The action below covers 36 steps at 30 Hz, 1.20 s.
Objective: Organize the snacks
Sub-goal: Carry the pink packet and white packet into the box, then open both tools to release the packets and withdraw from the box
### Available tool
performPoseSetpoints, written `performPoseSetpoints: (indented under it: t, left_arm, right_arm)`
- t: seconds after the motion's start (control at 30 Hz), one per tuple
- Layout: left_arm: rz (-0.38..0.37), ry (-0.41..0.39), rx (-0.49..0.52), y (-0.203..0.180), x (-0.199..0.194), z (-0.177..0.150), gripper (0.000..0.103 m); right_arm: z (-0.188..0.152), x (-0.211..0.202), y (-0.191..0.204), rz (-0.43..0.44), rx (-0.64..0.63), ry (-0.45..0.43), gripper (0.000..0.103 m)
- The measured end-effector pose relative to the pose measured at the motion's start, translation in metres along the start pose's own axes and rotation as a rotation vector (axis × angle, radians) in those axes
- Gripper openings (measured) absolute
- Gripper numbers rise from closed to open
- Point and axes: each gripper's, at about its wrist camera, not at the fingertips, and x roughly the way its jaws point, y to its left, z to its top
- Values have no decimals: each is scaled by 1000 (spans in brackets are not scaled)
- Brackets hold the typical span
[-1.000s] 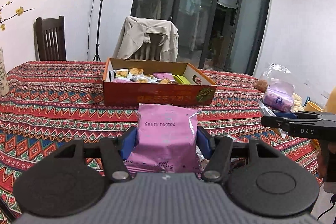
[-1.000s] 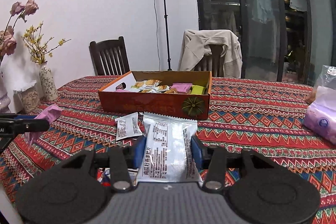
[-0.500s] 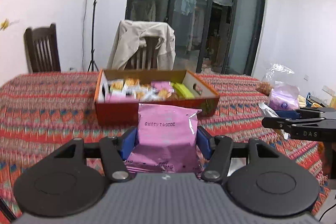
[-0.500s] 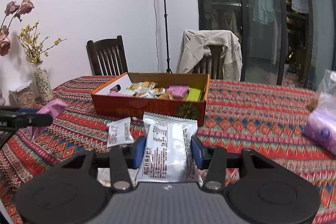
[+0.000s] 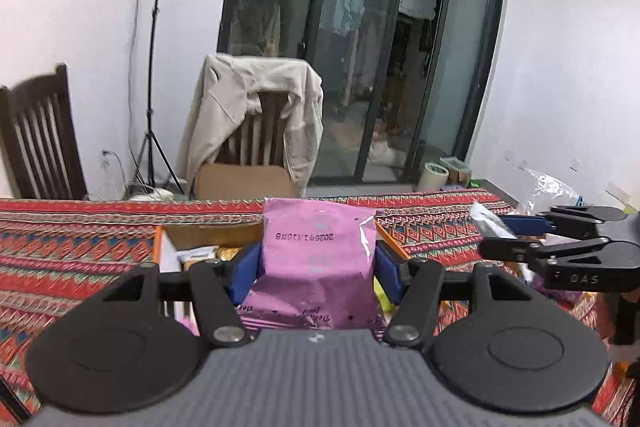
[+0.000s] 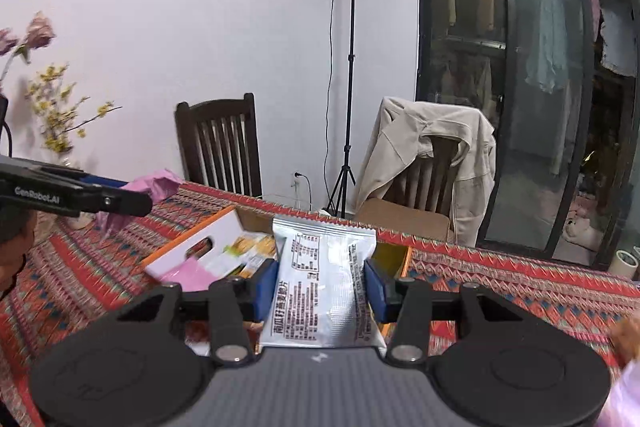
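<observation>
My left gripper point(image 5: 316, 273) is shut on a pink snack packet point(image 5: 318, 251), its blue pads pressing both sides, held above the orange cardboard box point(image 5: 170, 241) of snacks. My right gripper point(image 6: 322, 283) is shut on a silver snack packet point(image 6: 324, 287) with black print, also over the box point(image 6: 192, 243), whose white inner wall and several yellow and pink packets show below. The right gripper appears from the side in the left wrist view point(image 5: 516, 227), and the left gripper with its pink packet shows at the left of the right wrist view point(image 6: 132, 197).
A red patterned tablecloth point(image 6: 500, 279) covers the table. Two wooden chairs stand behind it, one draped with a beige jacket point(image 6: 428, 155). A light stand point(image 6: 348, 75) rises by the wall. A vase of flowers point(image 6: 52, 115) is at the far left, plastic bags point(image 5: 548, 187) at the right.
Both grippers have risen and moved forward with their packets, from in front of the box to above it. The box now lies mostly hidden under the fingers.
</observation>
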Motion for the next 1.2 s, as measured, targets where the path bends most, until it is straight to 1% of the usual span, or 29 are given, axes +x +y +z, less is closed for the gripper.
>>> performPoseSetpoints:
  t: [0.1,0.17,0.27,0.33,0.4,0.47,0.53,0.63,0.67,0.7,0.77,0.87,0.97,1.03,1.17,1.2]
  left_arm:
    - [18,51,8,8,48,20,62]
    - [51,99,6,15,85,28,62]
    - [92,200,-6,26,147,30,62]
    - [121,268,-36,34,185,25,61]
    - [142,300,-66,42,211,18,62]
    - [139,328,-104,50,232,13,62]
    - [130,354,-125,54,246,9,62]
    - [127,374,-118,50,253,4,63]
    - [128,374,-116,49,255,3,65]
    - [129,370,-115,49,255,2,69]
    - [137,355,-119,47,250,2,77]
    - [147,342,-111,46,244,5,77]
    - [147,326,-98,43,228,9,78]
    - [146,313,-90,40,212,12,78]
    - [150,263,-55,28,169,23,83]
    - [150,250,-44,25,158,25,84]
  right_arm:
    - [25,42,-16,21,5,43,46]
    - [38,73,-23,7,-10,82,47]
    - [48,129,-32,-8,-22,169,47]
    - [48,169,-35,-20,-25,243,47]
    - [39,209,-36,-43,-42,325,47]
    - [26,240,-37,-67,-50,390,47]
    - [14,262,-33,-83,-75,441,47]
    - [2,281,-29,-124,-111,472,48]
    - [0,285,-29,-125,-105,474,51]
    - [-1,288,-30,-127,-98,477,57]
    - [-3,290,-29,-134,-100,478,57]
    - [-3,289,-30,-134,-93,467,58]
    - [0,277,-32,-145,-94,447,60]
    - [5,265,-34,-149,-90,426,64]
    - [22,230,-30,-161,-99,380,67]
    - [27,219,-28,-166,-104,367,69]
